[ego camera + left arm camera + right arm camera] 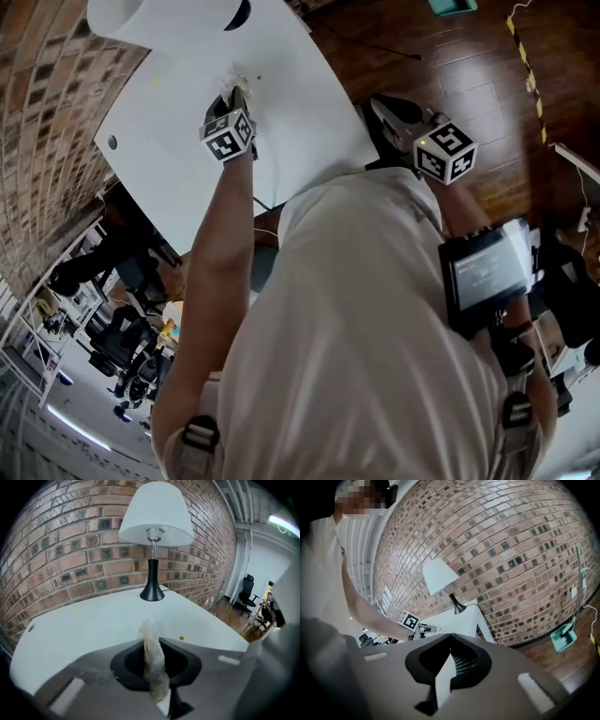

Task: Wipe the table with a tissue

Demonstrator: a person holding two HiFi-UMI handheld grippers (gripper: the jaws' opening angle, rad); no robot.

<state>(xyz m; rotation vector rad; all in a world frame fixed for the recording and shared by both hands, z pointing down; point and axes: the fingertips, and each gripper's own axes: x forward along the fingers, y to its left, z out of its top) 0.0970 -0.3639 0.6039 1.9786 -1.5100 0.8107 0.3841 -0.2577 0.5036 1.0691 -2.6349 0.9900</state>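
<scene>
1. Left gripper [154, 681]: jaws nearly closed, pinching a crumpled tissue [151, 648] that sticks out over the white desk [93, 625].
2. Right gripper [443, 679]: jaws together, empty, off the desk's edge.
3. Lamp [153, 527]: desk's far end; shade cut off in head view.

No legible text, brand, number or sign in any view. Left cube [230, 136] and right cube [445, 150]: black-and-white square marker patterns only, not characters. Forearm screen [483, 270]: faint pale lines of print on a dark ground, too small to read.
</scene>
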